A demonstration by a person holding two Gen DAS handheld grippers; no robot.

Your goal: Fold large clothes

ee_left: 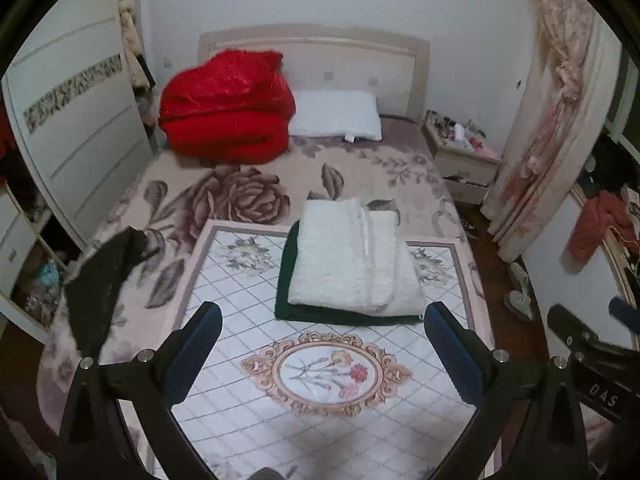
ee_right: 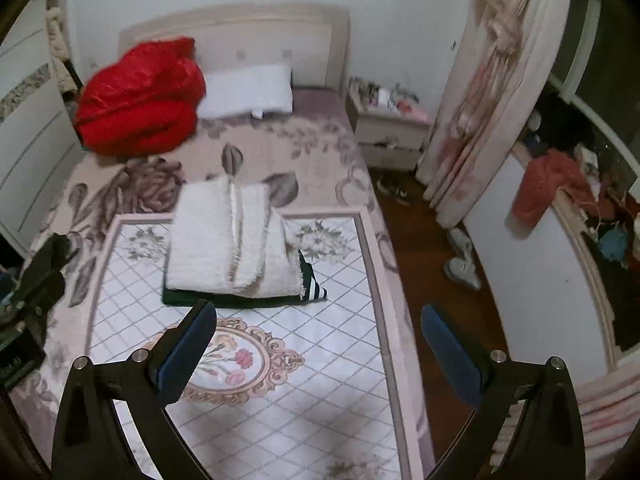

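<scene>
From the left wrist view, at about nine o'clock a dark garment [ee_left: 105,280] lies crumpled on the left edge of the bed [ee_left: 360,168]. At about eleven o'clock a red quilt [ee_left: 226,106] is piled near the headboard, and a white pillow [ee_left: 336,116] lies just beside it on the right. In the middle, at about twelve o'clock from the left gripper [ee_left: 322,346], the folded white fleece garment [ee_left: 352,258] rests on top of a folded dark green garment [ee_left: 316,312], both on the tiled mat [ee_left: 248,304] with a flower medallion. The left gripper has its jaws spread wide, with nothing between them. At about two o'clock a nightstand [ee_left: 464,160] stands beside a floral curtain [ee_left: 548,132]. The right gripper [ee_right: 318,342] is also spread wide and empty; in its own view the white stack sits at about eleven o'clock, apart from its fingers.
</scene>
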